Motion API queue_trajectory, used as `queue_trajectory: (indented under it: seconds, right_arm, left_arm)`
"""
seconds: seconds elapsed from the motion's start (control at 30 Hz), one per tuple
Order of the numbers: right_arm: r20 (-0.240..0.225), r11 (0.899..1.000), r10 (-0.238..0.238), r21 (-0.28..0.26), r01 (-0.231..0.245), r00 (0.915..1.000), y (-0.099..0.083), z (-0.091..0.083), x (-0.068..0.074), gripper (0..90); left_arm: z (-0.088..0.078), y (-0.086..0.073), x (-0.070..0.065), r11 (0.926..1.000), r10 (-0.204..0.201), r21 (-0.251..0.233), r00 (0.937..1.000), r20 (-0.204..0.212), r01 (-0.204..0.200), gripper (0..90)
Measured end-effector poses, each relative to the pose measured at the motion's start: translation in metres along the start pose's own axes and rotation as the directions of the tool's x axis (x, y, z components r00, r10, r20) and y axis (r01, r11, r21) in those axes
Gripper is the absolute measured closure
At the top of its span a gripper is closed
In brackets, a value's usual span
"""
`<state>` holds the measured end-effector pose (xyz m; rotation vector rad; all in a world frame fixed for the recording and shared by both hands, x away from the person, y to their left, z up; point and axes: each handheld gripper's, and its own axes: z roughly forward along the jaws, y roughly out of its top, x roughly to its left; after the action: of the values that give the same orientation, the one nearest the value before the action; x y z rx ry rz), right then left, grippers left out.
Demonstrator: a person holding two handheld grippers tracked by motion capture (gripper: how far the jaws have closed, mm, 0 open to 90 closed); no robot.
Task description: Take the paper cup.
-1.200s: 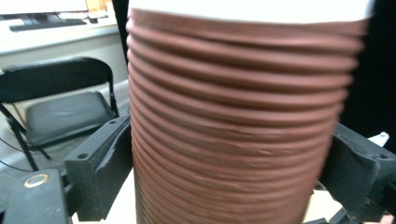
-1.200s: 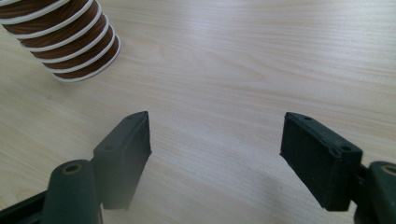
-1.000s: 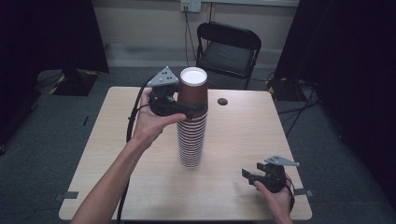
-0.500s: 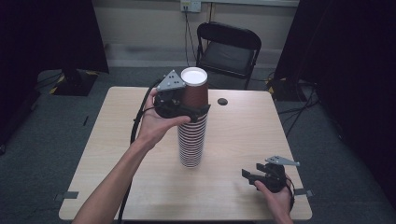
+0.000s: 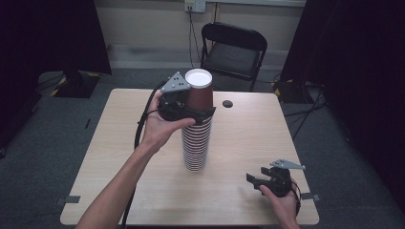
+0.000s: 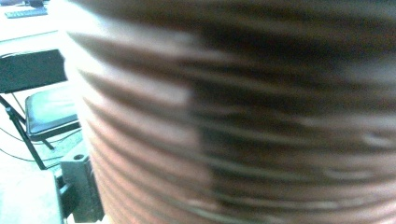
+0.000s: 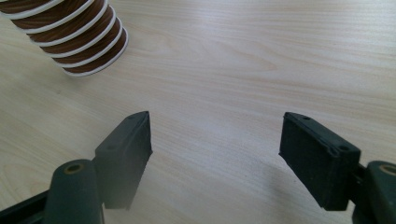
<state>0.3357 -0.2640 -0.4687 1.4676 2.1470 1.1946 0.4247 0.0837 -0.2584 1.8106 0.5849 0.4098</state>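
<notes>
My left jaws (image 5: 199, 113) grip the top cup (image 5: 199, 90) of the tall stack of cups (image 5: 196, 143) and have just closed a little further. My right jaws (image 7: 215, 144) stand spread and empty over the table (image 7: 261, 60); their view catches the stack's bottom rims up and left. The high view adds a chair (image 5: 232, 47) behind.

- A black folding metal chair (image 5: 233, 50) stands on the floor beyond the table's far edge, behind the left gripper.
- A small round black disc (image 5: 228, 103) lies on the pale wooden table (image 5: 110, 157), just right of the left gripper.
</notes>
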Motion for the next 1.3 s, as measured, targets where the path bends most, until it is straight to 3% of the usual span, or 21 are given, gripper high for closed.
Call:
queue_trajectory:
  seconds: [0.1,0.4,0.8,1.03,1.1,1.17,1.23,1.3]
  right_arm:
    - [-0.002,1.0,-0.001,0.001,0.001,1.0,0.0,0.0,0.0,25.2]
    - [0.007,1.0,0.006,-0.005,-0.006,1.0,0.0,-0.001,-0.001,25.4]
    - [0.018,1.0,0.0,-0.009,0.0,0.9998,0.001,-0.003,-0.002,25.4]
    - [0.02,1.0,-0.003,-0.005,0.004,0.9998,0.001,-0.002,-0.002,25.4]
    - [0.018,1.0,-0.002,-0.005,0.002,0.9998,0.002,-0.002,-0.002,25.4]
    - [0.016,1.0,-0.005,-0.005,0.005,0.9999,0.002,-0.002,-0.001,25.4]
    - [0.018,1.0,-0.012,-0.008,0.013,0.9998,0.002,-0.003,-0.001,25.4]
    - [0.015,1.0,-0.012,-0.006,0.012,0.9998,0.002,-0.003,0.0,25.4]
  left_arm:
    - [-0.004,0.0,-0.001,0.9981,0.007,-0.06,0.9999,-0.014,-0.008,10.0]
    - [-0.007,0.008,-0.002,0.9979,-0.001,-0.064,1.0,0.001,0.001,10.5]
    - [-0.013,0.019,-0.003,0.9936,0.01,-0.112,0.9993,-0.037,-0.014,10.6]
    - [-0.015,0.025,-0.004,0.9916,0.006,-0.129,0.9998,-0.021,-0.009,10.8]
    - [-0.017,0.029,-0.005,0.9894,0.009,-0.145,0.9999,-0.007,-0.01,10.8]
    - [-0.02,0.032,-0.005,0.9847,-0.013,-0.174,0.9999,0.009,0.015,10.8]
    - [-0.022,0.036,-0.006,0.9838,0.013,-0.178,0.9997,-0.023,-0.017,10.8]
    - [-0.023,0.037,-0.006,0.9842,0.016,-0.176,0.9998,-0.014,-0.019,10.8]
